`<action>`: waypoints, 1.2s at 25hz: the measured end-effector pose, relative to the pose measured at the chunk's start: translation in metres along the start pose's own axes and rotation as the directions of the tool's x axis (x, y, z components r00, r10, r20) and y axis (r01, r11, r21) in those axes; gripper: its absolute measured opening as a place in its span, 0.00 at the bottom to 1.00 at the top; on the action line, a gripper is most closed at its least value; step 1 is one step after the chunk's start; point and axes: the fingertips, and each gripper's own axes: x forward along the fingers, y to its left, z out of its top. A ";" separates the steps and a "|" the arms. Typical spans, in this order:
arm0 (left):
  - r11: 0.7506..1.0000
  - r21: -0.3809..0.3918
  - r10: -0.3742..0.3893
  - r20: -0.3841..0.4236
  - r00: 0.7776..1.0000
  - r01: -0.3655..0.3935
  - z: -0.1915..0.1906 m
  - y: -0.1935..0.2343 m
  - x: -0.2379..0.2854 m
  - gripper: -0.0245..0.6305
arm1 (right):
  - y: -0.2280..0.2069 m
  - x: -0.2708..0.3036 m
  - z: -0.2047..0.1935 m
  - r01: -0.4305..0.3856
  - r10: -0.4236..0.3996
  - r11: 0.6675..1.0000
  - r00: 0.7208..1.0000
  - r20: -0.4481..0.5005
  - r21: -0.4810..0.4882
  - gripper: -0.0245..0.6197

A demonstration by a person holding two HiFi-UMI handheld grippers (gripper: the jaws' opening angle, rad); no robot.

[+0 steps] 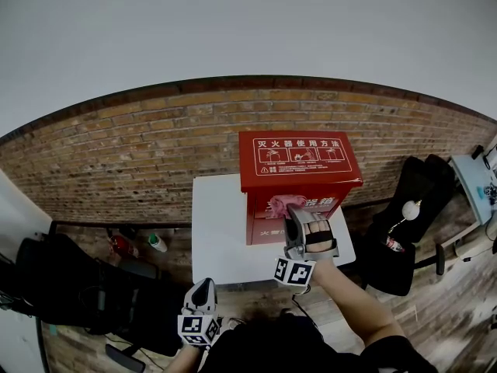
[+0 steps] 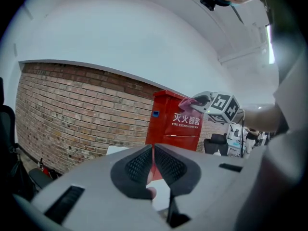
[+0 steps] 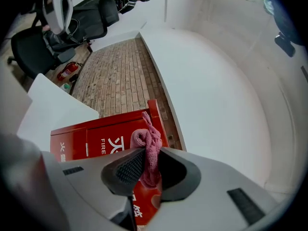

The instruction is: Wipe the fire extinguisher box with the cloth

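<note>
Your right gripper (image 1: 301,222) covers part of the fire extinguisher box (image 1: 303,176) front lettering and most of the cloth (image 1: 281,203) in the head view. The lid's instruction panels (image 1: 299,154) are too small to read. The right gripper's jaws hide the cloth's lower end.

White characters on the red lid of the fire extinguisher box (image 1: 299,162), seen in the head view: 灭火器使用方法. Under that heading sit three small framed pictograms in a row, their fine print too small to read. On the box front, the left gripper view gives it clean: 灭火器箱 in white, with FIRE EXTINGUISHER BOX in small capitals right beneath. In the head view the pink cloth (image 1: 281,205) covers the first characters, leaving 器箱. The right gripper view catches the letters FIRE and one white character cut off at the cloth. Lower on the front there are more white characters, too blurred. The marker cube (image 2: 225,107) carries black-and-white square codes, no letters.
</note>
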 end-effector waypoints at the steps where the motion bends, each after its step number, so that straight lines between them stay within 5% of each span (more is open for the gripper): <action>1: 1.000 0.003 -0.008 -0.003 1.000 0.008 0.000 -0.001 0.001 0.07 | 0.000 -0.001 0.000 0.001 -0.001 1.000 1.000 0.003 0.005 0.19; 30: 1.000 -0.021 0.012 -0.020 1.000 -0.013 -0.005 0.022 0.007 0.07 | 0.009 0.020 0.035 0.021 -0.017 0.996 0.998 0.054 -0.086 0.19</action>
